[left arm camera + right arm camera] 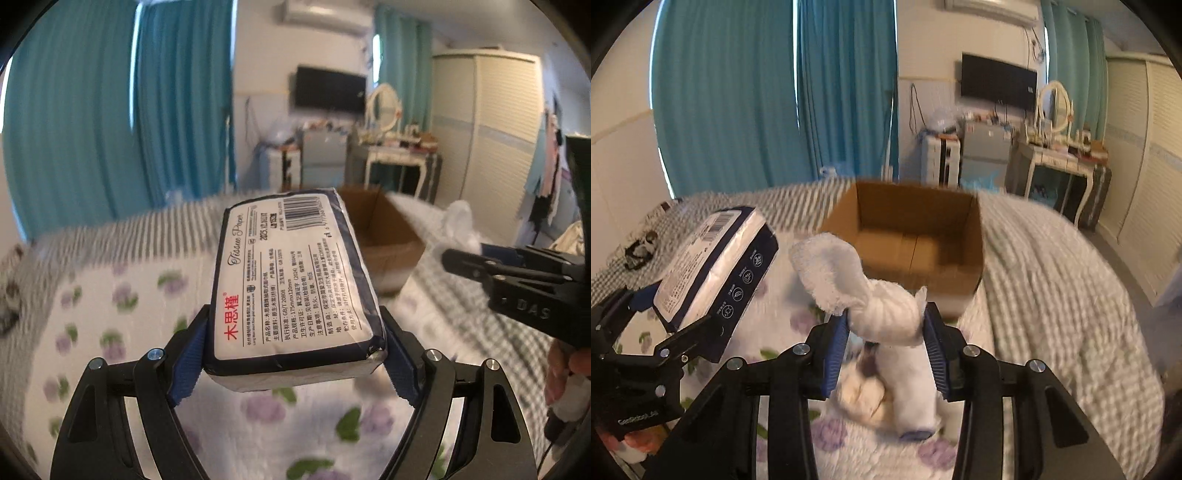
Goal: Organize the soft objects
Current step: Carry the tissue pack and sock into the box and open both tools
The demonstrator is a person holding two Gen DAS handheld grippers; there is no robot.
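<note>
My left gripper (295,354) is shut on a white tissue pack (291,280) with a dark blue border and holds it above the bed. The pack also shows in the right wrist view (713,266), with the left gripper (661,332) under it. My right gripper (886,347) is shut on a white fluffy plush toy (882,314), whose long ear (831,273) sticks up and whose body hangs down. The right gripper shows at the right edge of the left wrist view (454,260). An open brown cardboard box (908,236) stands on the bed just beyond both grippers; it also shows in the left wrist view (384,229).
A bed with a floral quilt (122,295) and a grey checked blanket (1052,266) lies below. A small dark object (641,247) lies at the bed's far left. Teal curtains (757,92), a dressing table (1063,162) and a wardrobe (487,122) stand behind.
</note>
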